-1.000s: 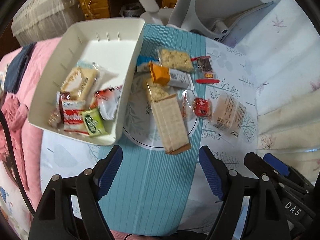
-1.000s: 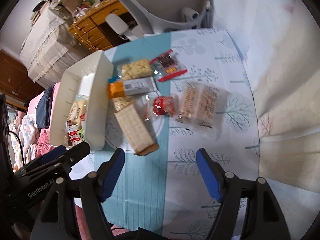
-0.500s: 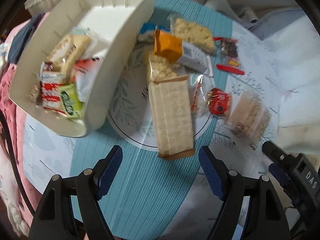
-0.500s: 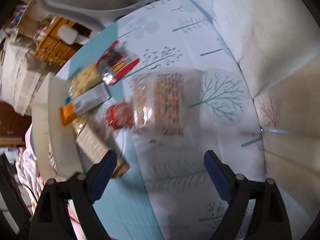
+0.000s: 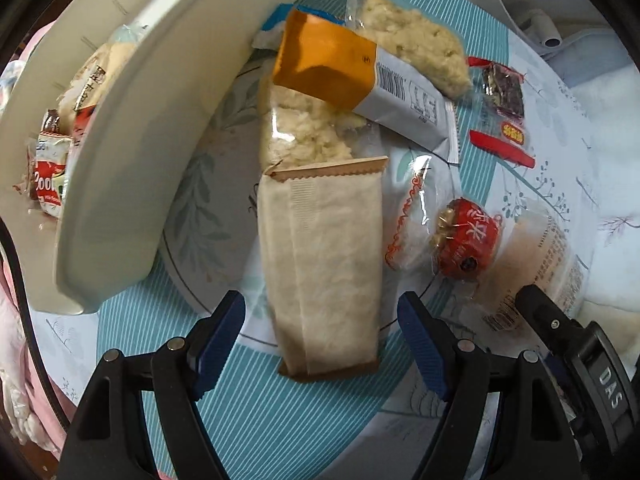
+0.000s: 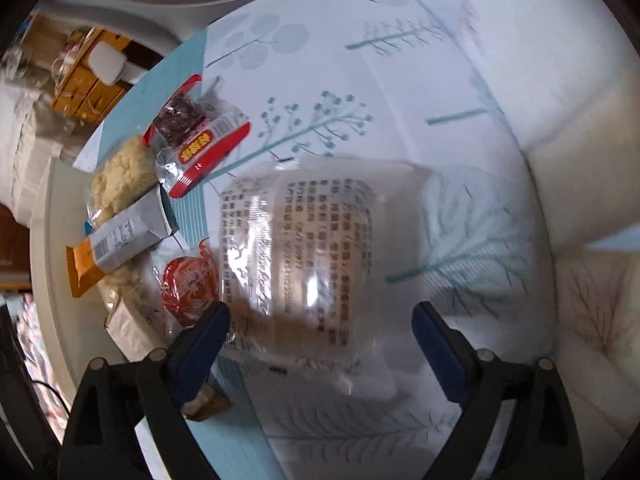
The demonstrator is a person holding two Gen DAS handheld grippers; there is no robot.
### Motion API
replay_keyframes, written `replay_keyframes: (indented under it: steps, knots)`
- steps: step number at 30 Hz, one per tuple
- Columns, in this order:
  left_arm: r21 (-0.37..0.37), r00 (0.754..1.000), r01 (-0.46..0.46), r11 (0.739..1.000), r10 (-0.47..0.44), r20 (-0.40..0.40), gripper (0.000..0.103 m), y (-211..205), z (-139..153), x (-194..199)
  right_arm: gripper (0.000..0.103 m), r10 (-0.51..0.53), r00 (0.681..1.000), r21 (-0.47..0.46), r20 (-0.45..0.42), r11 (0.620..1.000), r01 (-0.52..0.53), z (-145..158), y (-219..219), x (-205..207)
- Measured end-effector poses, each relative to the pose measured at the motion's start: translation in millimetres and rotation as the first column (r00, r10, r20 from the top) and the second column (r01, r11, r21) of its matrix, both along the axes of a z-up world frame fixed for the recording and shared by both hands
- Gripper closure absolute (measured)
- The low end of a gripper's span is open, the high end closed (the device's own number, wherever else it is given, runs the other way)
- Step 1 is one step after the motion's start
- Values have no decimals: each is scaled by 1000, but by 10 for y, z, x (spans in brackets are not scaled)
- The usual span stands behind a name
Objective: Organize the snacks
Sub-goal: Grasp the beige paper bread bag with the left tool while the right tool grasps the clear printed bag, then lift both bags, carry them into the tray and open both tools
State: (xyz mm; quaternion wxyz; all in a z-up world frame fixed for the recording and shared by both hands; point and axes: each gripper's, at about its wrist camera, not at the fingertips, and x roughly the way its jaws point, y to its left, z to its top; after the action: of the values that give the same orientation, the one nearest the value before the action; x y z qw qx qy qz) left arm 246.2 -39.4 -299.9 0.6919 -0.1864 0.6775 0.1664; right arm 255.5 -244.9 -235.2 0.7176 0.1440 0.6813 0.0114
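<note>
Left tongs [image 5: 322,340] point down over the table [image 5: 248,408], jaws wide, nothing gripped. The near end of the beige wafer pack [image 5: 320,264] lies between the blue pads [image 5: 220,336], clear of both. The pack lies lengthwise across a round placemat [image 5: 192,216], its far end over a clear bag of crumbly rice cake [image 5: 304,132].

An orange-and-grey bar [image 5: 360,84] rests across that bag. Beyond it lies a second rice cake bag [image 5: 416,52]. To the right are a red-trimmed packet [image 5: 502,116] and a red round sweet [image 5: 466,240] in clear wrap.

The white tray [image 5: 132,168] stands just left of the wafer pack, tilted, with several snacks [image 5: 48,176] inside.

Right tongs [image 6: 320,344] point down with jaws opening, already wide. A clear printed packet [image 6: 316,256] lies between them on the table; the left pad [image 6: 202,340] is at its edge, though contact cannot be judged, and the right pad [image 6: 434,344] stands apart from it. The red sweet [image 6: 188,284] sits just left of this packet, the red-trimmed packet [image 6: 192,144] beyond.
</note>
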Motion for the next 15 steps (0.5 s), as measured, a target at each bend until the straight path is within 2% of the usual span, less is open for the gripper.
replay_keyframes:
  steps: [2,7,11,15]
  knots:
    - [8,1000,-2,1000,3,-9,26,-4,-54,14,6,50,999,-25,-1,998,-50,-54,89,53]
    - [18,1000,6,1000,-5,-18,26,-16,-142,51,3,80,997,-63,-3,995,-80,-150,214,153]
    - [24,1000,6,1000,-5,-29,37,-19,-211,68,3,111,994,-99,0,989,-110,-161,321,203]
    - [26,1000,8,1000,-7,-24,44,-8,-263,121,5,129,992,-115,2,985,-127,-185,345,222]
